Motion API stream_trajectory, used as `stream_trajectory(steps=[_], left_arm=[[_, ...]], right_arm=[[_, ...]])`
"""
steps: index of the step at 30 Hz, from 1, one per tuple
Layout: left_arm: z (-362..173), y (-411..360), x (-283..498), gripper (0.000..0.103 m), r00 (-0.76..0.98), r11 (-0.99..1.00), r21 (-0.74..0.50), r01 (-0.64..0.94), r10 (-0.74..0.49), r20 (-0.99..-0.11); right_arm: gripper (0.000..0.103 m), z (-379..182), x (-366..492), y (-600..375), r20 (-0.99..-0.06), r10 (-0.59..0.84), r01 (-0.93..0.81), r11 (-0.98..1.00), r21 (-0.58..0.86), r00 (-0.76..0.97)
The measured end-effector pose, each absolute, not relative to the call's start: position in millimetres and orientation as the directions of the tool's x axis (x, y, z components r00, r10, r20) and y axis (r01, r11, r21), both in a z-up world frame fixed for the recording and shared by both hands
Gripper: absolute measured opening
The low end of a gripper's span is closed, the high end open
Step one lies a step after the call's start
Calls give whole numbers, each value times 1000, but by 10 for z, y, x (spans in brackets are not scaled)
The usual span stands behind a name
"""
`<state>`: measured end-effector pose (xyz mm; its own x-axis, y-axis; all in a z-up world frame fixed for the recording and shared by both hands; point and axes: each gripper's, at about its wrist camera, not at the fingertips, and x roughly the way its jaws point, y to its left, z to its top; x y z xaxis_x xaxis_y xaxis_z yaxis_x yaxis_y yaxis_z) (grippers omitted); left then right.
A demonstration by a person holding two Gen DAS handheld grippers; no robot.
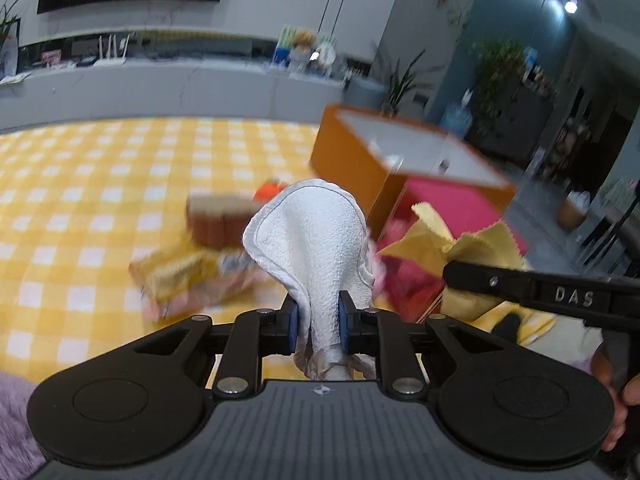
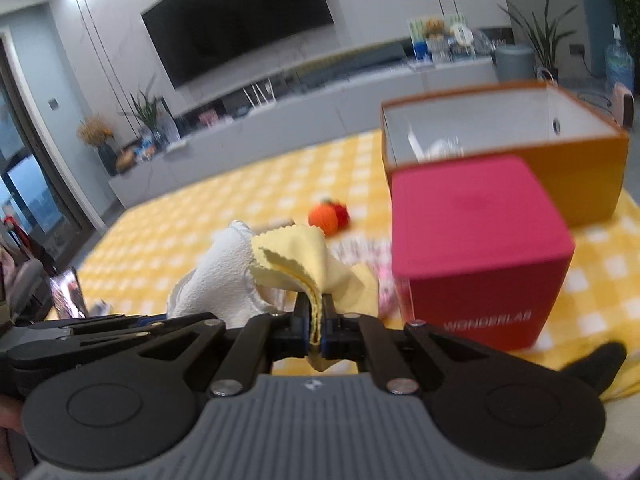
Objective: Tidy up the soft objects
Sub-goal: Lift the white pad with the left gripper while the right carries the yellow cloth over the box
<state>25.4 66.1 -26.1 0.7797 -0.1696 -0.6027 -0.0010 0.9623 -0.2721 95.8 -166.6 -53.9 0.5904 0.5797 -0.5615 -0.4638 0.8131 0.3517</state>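
My left gripper (image 1: pixel 319 320) is shut on a white textured cloth (image 1: pixel 312 236) that stands up between its blue pads. My right gripper (image 2: pixel 316 320) is shut on a pale yellow cloth (image 2: pixel 296 256) with pinked edges. The right gripper with the yellow cloth (image 1: pixel 432 240) shows at the right of the left wrist view. The white cloth (image 2: pixel 224 280) and left gripper show at the left of the right wrist view. An open orange box (image 2: pixel 576 172) with a white inside stands beyond a pink cube box (image 2: pixel 472 248).
A yellow checked cloth (image 1: pixel 100 184) covers the surface. On it lie an orange plush ball (image 2: pixel 326 216), a brown round object (image 1: pixel 216 220), a yellow snack packet (image 1: pixel 184 276) and a pink patterned soft thing (image 2: pixel 360 252). A purple fluffy item (image 1: pixel 16 424) is at the lower left.
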Motion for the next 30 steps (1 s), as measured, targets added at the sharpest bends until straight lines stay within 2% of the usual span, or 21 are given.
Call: stream_trajectory(steps=[5,9,18,25,30], left_arm=[[121,617,405,21,815,962,-267,56,-199,-544],[390,545,644,21,826,944,-304,129,-272,-494],[683,201,1466,21,815,932,-303,198,-328,-477],[581,-65,2123,21,790,917,-342,205,-361,-495],[285,-113,2473,21,747,892,-411,187,-401,-531]], right_arm=[[2,-202,973,-1820,-490,605,-485,796,362,628],[2,82,1122,-1980,-457,615,-488,788,374,642],[2,538,1821,-2397,-447,553,-465,833,299,704],[3,465,2530,-2737,-462,489,-384,871,306,740],[3,155,3050,-2900,-542,403,-306,915,263,738]])
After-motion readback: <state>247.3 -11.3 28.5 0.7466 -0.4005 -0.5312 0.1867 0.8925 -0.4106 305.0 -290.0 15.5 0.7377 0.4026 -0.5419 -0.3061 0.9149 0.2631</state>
